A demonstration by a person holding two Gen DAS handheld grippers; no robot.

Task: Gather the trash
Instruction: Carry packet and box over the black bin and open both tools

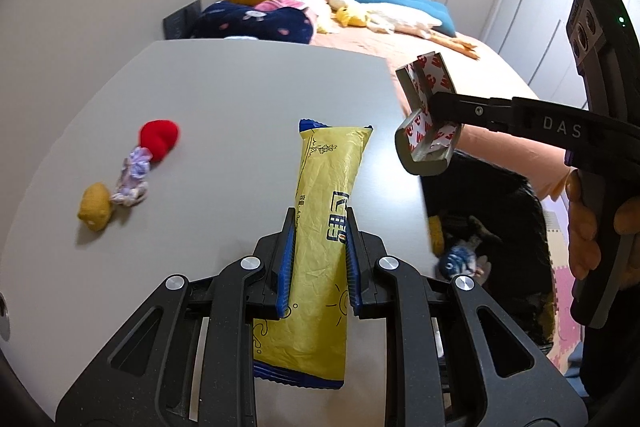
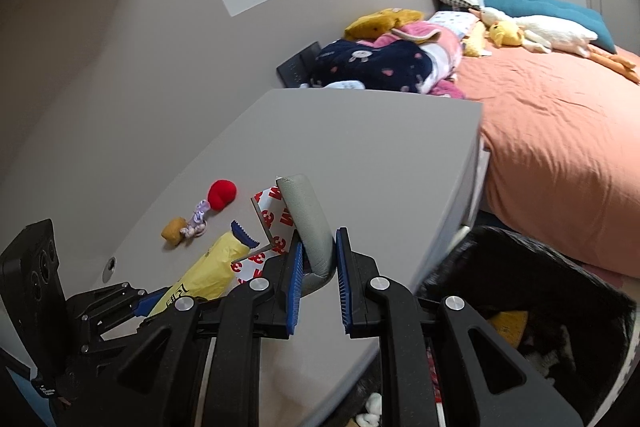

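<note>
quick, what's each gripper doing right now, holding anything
left gripper: shut on the yellow wrapper.
right gripper: shut on the grey foam corner guard.

Far half of the tabletop (image 1: 240,87) lies bare; small toys (image 1: 128,171) block its left side.
</note>
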